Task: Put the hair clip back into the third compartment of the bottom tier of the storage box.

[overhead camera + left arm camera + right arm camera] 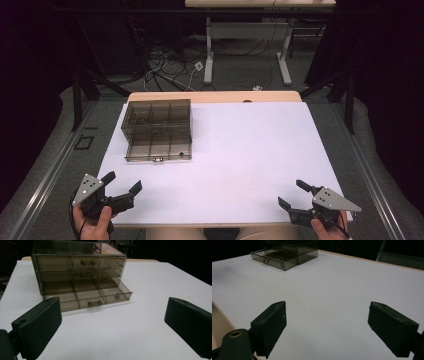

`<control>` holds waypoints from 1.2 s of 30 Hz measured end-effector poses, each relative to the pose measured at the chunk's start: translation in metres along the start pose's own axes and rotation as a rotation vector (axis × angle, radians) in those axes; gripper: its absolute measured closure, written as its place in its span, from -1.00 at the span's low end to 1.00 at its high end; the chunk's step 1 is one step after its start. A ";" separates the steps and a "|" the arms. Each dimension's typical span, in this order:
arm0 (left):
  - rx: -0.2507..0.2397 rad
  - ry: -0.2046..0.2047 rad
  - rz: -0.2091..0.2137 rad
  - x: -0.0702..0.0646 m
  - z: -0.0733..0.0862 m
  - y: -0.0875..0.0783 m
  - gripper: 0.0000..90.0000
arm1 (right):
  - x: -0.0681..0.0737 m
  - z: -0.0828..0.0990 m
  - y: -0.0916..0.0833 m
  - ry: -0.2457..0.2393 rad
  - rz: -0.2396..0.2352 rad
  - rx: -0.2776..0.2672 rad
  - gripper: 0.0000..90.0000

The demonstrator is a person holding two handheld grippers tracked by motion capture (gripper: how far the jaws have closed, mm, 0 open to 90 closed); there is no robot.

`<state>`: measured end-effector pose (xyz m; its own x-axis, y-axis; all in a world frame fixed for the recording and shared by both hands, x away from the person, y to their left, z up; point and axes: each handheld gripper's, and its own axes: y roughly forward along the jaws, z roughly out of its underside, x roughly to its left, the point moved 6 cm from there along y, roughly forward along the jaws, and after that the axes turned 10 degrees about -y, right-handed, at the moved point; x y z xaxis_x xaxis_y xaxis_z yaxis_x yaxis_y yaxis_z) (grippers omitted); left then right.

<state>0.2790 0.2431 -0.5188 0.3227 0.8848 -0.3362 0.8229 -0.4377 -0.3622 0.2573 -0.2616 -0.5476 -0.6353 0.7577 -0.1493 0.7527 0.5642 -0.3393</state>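
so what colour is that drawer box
Smoky brown, see-through plastic drawer box; clearest in the left gripper view.

- A white rectangular bench (pixel 240 165) with a pale wooden edge showing along its far side and near side.
- A small dark spot (pixel 247 101) on the wooden strip at the far edge of the bench, near its middle.
- A grey carpeted floor (pixel 240 70) beyond the far edge of the bench.
- A tangle of black and white cables (pixel 167 70) lying on that floor, beyond the far left corner of the bench.
- A second table with white metal legs (pixel 210 55) standing farther back, its pale top at the upper edge of the high view.
- Grey metal rails (pixel 50 165) running along the floor beside the left and right edges of the bench.
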 end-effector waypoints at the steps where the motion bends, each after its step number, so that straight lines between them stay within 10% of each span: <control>1: 0.005 0.003 -0.004 0.003 0.001 0.000 -0.97 | 0.000 0.000 0.000 0.001 0.000 0.000 -0.67; 36: 0.086 0.026 -0.005 0.009 0.020 0.021 -0.97 | 0.000 0.000 0.004 -0.002 -0.014 0.000 -0.67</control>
<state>0.2901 0.2385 -0.5469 0.3312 0.8904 -0.3121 0.7816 -0.4442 -0.4379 0.2603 -0.2591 -0.5494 -0.6463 0.7489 -0.1466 0.7435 0.5747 -0.3419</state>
